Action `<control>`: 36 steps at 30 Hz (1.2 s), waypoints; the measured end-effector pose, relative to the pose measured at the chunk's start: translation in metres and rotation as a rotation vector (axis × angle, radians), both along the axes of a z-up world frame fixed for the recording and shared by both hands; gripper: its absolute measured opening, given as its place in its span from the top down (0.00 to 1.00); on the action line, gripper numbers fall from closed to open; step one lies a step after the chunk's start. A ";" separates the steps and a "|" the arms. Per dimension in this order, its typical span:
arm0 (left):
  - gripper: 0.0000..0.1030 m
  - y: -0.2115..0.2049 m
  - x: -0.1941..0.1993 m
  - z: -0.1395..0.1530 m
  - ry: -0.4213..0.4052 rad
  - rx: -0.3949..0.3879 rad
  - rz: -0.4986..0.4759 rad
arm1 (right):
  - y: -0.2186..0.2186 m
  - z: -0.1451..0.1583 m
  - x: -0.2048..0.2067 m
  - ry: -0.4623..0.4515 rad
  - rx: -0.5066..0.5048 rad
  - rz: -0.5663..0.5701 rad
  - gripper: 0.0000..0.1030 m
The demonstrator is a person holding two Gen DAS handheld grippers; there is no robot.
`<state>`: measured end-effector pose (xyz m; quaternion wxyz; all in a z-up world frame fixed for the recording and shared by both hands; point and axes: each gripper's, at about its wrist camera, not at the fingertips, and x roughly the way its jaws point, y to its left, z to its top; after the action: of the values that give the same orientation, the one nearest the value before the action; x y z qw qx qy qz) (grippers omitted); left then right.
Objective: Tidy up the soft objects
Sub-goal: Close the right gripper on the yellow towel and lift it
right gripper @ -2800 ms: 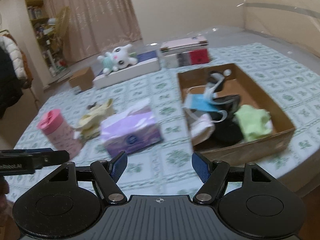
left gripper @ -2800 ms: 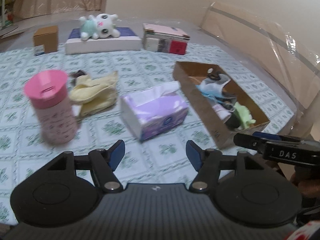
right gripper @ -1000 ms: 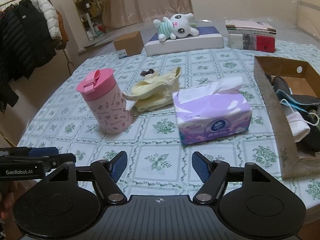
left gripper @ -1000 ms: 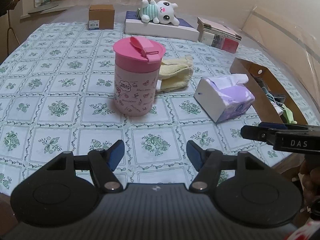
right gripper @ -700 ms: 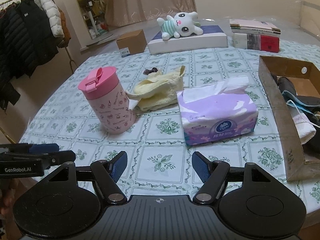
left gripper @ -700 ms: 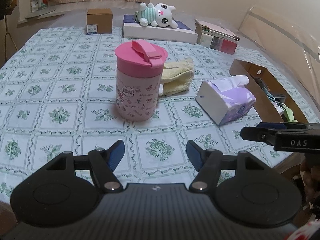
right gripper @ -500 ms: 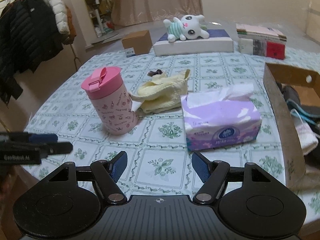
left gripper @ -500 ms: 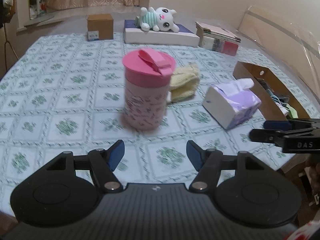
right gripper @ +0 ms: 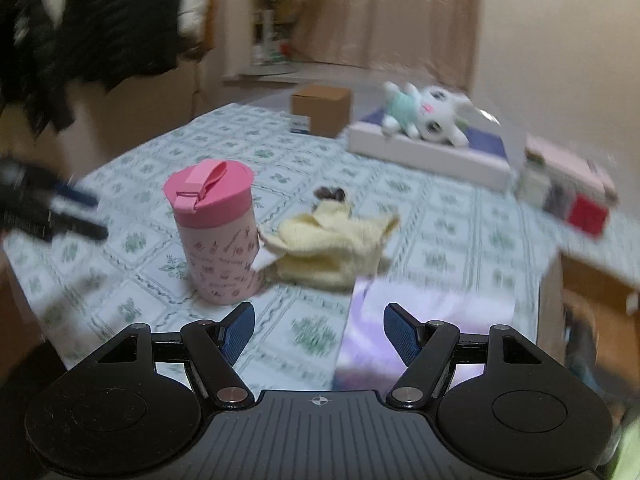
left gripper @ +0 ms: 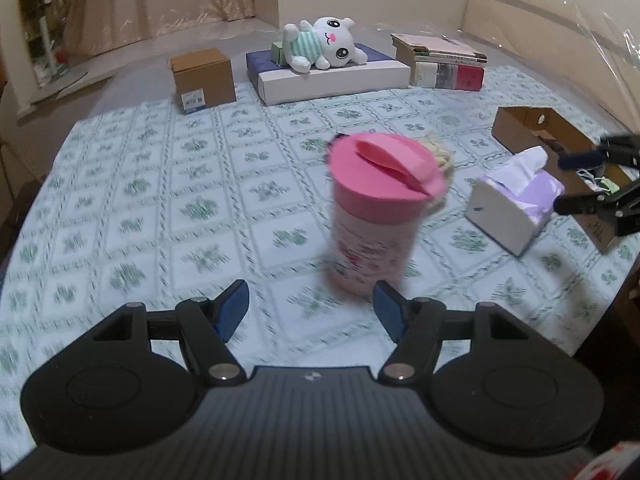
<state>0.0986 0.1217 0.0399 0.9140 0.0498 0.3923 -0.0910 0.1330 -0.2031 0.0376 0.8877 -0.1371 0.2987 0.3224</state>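
My left gripper hovers open and empty over the flowered tablecloth, with a pink lidded cup just beyond its right finger. A yellow cloth lies crumpled behind the cup. The purple tissue pack sits right in front of my right gripper, which is open and holds nothing. A white plush bunny lies on a flat white box at the far side. The cardboard tray with several soft items stands at the right edge.
A small brown carton and a stack of books stand along the far side. Dark coats hang beyond the table's left end. The table's near edge drops off at the right.
The left gripper slid left, so the cup now sits right of centre. The right gripper rolled and drew closer to the tissue pack; its view is tilted and blurred.
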 end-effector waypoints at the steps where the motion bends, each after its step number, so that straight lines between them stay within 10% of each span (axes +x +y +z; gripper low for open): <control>1: 0.37 0.007 0.006 0.001 0.002 0.008 -0.003 | 0.004 -0.001 0.005 -0.021 -0.030 0.038 0.30; 17: 0.36 0.055 0.119 -0.014 0.018 0.068 -0.126 | 0.077 -0.050 0.093 -0.172 -0.481 0.559 0.19; 36: 0.36 0.044 0.204 -0.046 0.018 0.064 -0.282 | 0.122 -0.110 0.160 -0.101 -0.682 0.692 0.29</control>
<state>0.3026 0.1652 -0.0058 0.8866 0.1326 0.3920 -0.2066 0.2929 -0.0808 -0.0721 0.6461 -0.5269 0.2809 0.4755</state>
